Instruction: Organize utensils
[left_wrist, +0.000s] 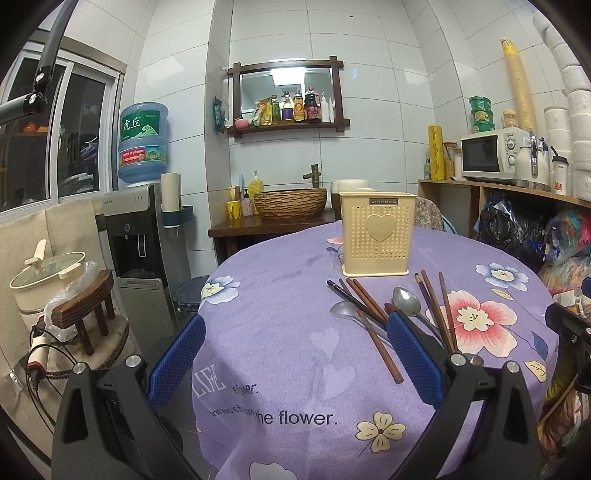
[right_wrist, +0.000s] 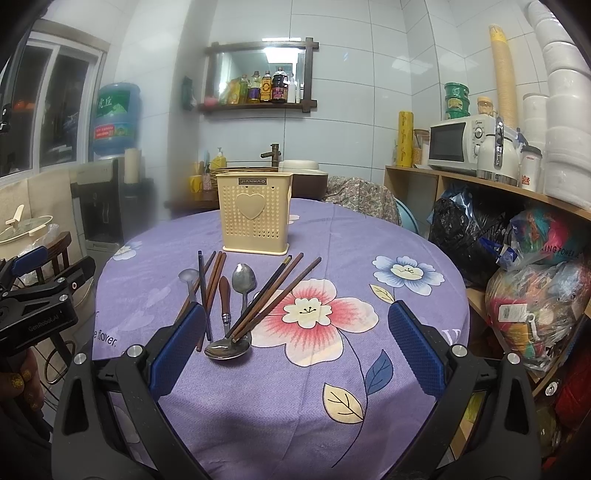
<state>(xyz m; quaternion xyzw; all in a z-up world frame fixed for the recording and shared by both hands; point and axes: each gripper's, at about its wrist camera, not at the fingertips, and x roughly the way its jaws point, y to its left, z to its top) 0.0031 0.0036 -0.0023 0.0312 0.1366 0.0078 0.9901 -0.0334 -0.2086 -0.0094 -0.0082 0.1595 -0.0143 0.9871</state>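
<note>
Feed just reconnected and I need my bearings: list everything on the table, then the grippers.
utensil holder: one, cream, perforated, upright at the table's far side.
chopsticks: several, brown and dark, lying loose before the holder; exact count unclear.
spoons: three, metal, among the chopsticks.
wooden-handled utensil: one, brown handle, beside the middle spoon.
tablecloth: one, purple, floral.
left gripper: open, empty, blue pads.
right gripper: open, empty, blue pads.

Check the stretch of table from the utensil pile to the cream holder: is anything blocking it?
Nothing visible does. The cream holder stands upright just behind the chopsticks and spoons, with only bare purple tablecloth between them. Both the right gripper and left gripper are open and holding nothing.
</note>
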